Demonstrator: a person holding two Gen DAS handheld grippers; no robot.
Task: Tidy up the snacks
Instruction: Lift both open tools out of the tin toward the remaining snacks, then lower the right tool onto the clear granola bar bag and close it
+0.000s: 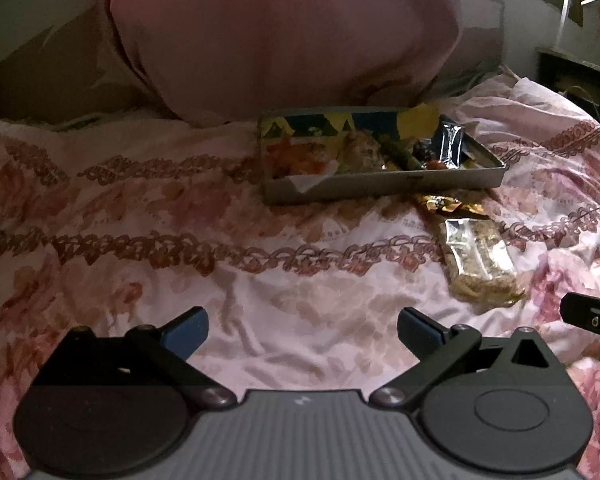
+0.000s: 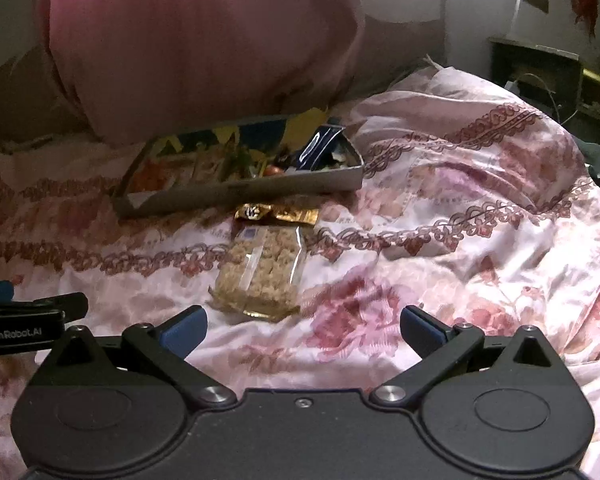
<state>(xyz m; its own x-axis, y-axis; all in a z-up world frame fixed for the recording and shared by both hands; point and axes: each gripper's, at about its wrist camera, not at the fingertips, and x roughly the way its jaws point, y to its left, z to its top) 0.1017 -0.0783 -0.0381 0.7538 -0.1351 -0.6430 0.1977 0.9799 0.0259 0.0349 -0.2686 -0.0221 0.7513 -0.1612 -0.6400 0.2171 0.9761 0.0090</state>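
A shallow grey box lies on the flowered bedspread and holds several snack packets, one dark blue foil packet standing up at its right end. In front of the box lie a gold wrapper and a clear packet of beige puffed snacks. My left gripper is open and empty, low over the bedspread, left of the clear packet. My right gripper is open and empty, just short and right of the clear packet.
A large pink pillow stands behind the box. The pink flowered bedspread is wrinkled and bunched at the right. Dark furniture stands beyond the bed at the far right. The other gripper shows at the frame edges.
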